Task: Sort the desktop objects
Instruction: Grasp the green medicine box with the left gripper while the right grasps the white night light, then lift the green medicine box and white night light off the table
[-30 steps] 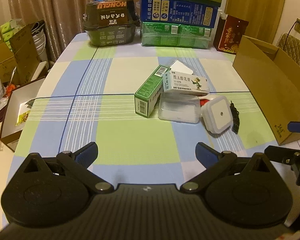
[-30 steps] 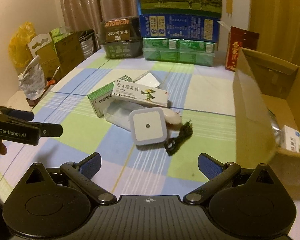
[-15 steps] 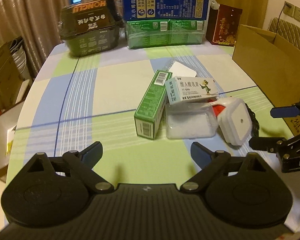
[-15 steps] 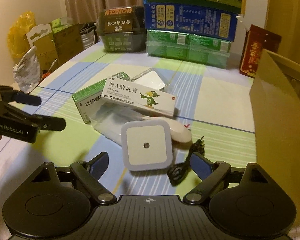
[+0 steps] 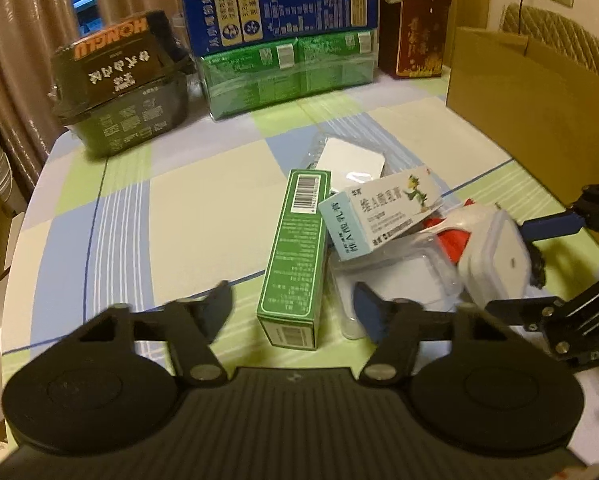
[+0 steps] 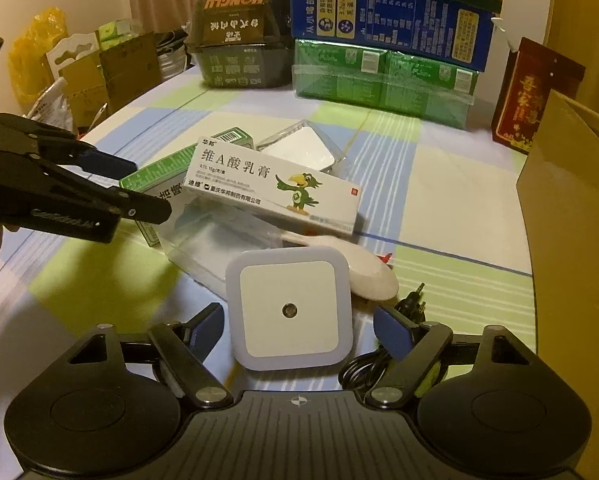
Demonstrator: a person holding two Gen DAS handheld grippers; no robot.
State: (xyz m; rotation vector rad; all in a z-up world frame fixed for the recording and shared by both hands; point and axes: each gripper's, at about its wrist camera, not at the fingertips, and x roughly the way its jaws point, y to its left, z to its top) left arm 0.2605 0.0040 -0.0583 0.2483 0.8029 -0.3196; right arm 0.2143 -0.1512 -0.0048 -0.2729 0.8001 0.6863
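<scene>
A pile lies mid-table: a long green box [image 5: 297, 256], a white ointment box with a bird picture [image 6: 273, 188] resting on top, a clear plastic case [image 5: 395, 280], a white square night light [image 6: 291, 312], a white oval item [image 6: 369, 276] and a black cable [image 6: 373, 364]. My left gripper [image 5: 295, 306] is open, its fingers either side of the green box's near end. My right gripper [image 6: 299, 328] is open, its fingers either side of the night light.
An open cardboard box [image 5: 539, 96] stands at the table's right edge. Stacked blue and green cartons [image 5: 283, 52], a black container [image 5: 123, 92] and a red box [image 5: 415, 34] line the far edge. Cardboard and bags sit off the table's left side [image 6: 79, 68].
Both grippers have moved forward into the pile. The left now straddles the green box's end and the right straddles the night light. Both stay open.
</scene>
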